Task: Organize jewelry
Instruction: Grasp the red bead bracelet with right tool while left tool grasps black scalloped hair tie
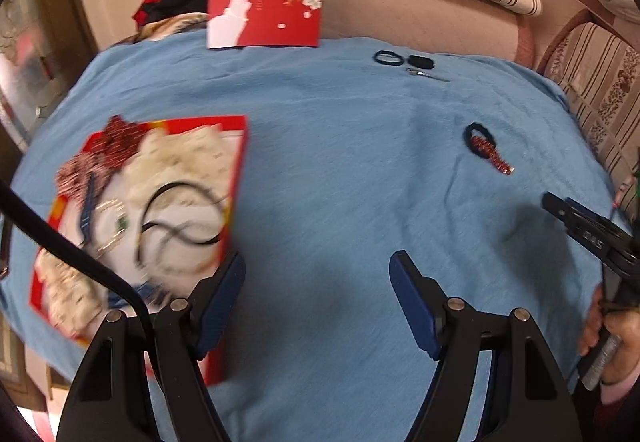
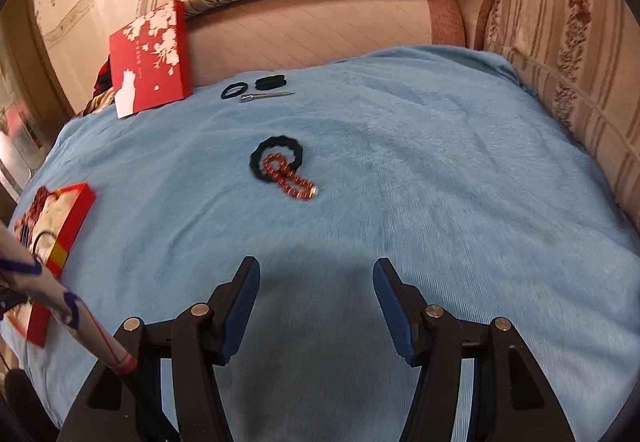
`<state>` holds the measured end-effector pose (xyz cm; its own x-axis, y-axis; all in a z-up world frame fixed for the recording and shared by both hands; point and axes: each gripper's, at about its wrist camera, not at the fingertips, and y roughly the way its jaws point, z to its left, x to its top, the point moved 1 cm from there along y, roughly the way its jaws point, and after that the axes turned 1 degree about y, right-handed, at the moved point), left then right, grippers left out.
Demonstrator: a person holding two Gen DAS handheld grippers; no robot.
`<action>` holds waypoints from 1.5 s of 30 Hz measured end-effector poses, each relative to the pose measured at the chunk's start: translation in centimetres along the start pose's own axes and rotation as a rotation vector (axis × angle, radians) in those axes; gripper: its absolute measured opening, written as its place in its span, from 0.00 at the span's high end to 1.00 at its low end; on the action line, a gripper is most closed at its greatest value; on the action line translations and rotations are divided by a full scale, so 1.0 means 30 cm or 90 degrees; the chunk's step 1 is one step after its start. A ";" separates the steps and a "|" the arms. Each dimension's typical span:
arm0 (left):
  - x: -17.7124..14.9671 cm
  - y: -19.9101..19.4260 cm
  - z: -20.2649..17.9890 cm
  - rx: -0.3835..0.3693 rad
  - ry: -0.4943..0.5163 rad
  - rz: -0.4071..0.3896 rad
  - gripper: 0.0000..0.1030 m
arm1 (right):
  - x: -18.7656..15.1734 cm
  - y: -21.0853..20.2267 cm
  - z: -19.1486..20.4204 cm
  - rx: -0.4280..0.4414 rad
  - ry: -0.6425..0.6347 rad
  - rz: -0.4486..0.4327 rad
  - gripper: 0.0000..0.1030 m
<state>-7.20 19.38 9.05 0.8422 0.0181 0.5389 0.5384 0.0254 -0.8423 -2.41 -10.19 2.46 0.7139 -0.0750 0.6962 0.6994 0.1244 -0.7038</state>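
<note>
blanket is covering the table | red box is sitting at 9 o'clock, already holding necklaces | bead bracelet and hair tie are still waiting near center, more ties at 12 | left gripper and right gripper are both hanging wide open, holding nothing

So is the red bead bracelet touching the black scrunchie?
Touching. The right wrist view shows the red bead bracelet lying across the black scrunchie, one end inside its ring and its beads overlapping the lower rim, on the blue blanket.
</note>
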 end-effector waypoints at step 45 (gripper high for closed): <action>0.441 0.525 -0.568 -0.224 0.144 0.095 0.93 | 0.098 0.234 0.018 0.120 -0.089 0.063 0.52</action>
<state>12.91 2.97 2.73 0.8755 -0.2241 0.4281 0.3549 -0.3028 -0.8845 4.58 -8.99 -0.36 0.7582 0.0828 0.6467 0.5976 0.3082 -0.7402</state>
